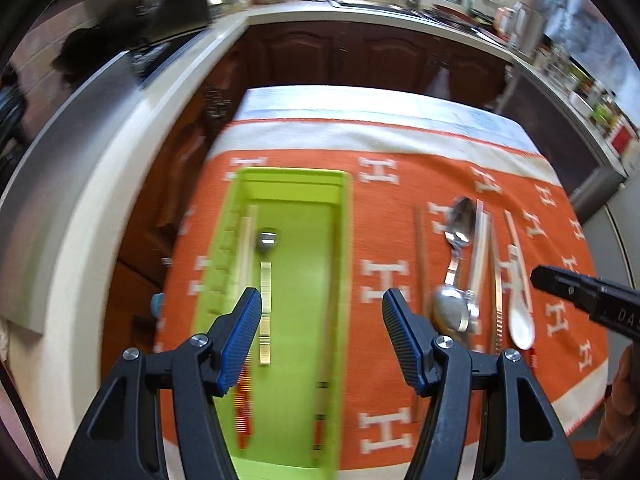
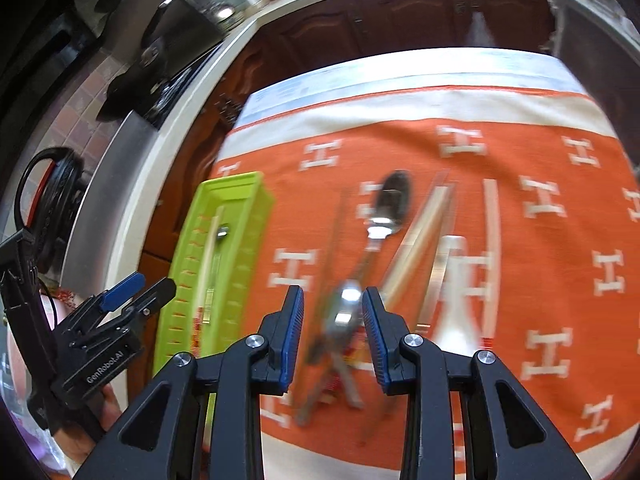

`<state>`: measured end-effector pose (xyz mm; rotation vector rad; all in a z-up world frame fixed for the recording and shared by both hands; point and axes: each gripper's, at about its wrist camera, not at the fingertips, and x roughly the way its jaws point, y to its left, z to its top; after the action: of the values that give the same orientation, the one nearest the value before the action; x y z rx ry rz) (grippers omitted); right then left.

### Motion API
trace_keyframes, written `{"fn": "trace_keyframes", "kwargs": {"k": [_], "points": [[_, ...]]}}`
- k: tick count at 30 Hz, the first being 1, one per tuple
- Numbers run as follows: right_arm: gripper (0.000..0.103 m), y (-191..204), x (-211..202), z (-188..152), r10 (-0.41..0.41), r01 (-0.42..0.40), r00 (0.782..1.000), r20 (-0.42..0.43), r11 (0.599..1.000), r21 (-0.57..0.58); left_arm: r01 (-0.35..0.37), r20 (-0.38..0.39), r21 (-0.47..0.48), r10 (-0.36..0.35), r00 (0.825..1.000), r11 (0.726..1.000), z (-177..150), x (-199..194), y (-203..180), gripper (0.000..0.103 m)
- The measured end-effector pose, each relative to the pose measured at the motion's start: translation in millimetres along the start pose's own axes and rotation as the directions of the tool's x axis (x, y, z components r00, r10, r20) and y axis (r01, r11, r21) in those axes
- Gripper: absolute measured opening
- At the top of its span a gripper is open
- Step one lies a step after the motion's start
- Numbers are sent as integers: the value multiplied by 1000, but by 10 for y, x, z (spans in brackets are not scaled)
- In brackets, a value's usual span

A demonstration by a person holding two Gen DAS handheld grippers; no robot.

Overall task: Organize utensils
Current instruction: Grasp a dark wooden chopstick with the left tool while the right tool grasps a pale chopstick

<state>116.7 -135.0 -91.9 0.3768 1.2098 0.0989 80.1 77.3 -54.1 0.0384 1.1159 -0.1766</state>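
Left tongs (image 1: 322,310): spread wide, holding nothing, above one green tray (image 1: 344,280). In tray, ahead of these tongs: one metal spoon (image 1: 266,264), one pale chopstick (image 1: 245,248); further red-tipped sticks blurred, uncounted.

Right tongs (image 2: 333,308): parted, straddling bowl of one near metal spoon (image 2: 346,308); contact not discernible through blur.

Loose on orange cloth (image 1: 384,216) over bench, right of left tongs: two metal spoons, one white ceramic spoon (image 1: 520,316), several slim metal pieces, count unclear.
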Motion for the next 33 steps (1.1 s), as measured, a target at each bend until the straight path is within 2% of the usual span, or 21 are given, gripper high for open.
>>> {"fn": "trace_keyframes", "kwargs": {"k": [7, 13, 18, 23, 25, 33], "points": [[29, -722, -174, 44, -38, 36, 999, 20, 996, 86, 28, -47, 86, -24, 999, 996, 21, 239, -523, 61], [23, -1048, 3, 103, -60, 62, 998, -22, 993, 103, 20, -97, 131, -7, 995, 991, 39, 558, -742, 48], [14, -1090, 363, 68, -86, 93, 993, -84, 992, 82, 10, -140, 132, 9, 990, 991, 23, 781, -775, 39], [8, -1087, 675, 37, -156, 161, 982, -109, 986, 36, 2, -154, 132, 18, 988, 991, 18, 874, -741, 37], [7, -1057, 744, 33, -160, 163, 981, -109, 986, 23, 3, -158, 131, 18, 987, 991, 26, 897, -730, 37], [7, -767, 844, 5, -278, 268, 957, -78, 956, -119, 51, -191, 127, -26, 981, 991, 27, 994, -735, 37]]}}
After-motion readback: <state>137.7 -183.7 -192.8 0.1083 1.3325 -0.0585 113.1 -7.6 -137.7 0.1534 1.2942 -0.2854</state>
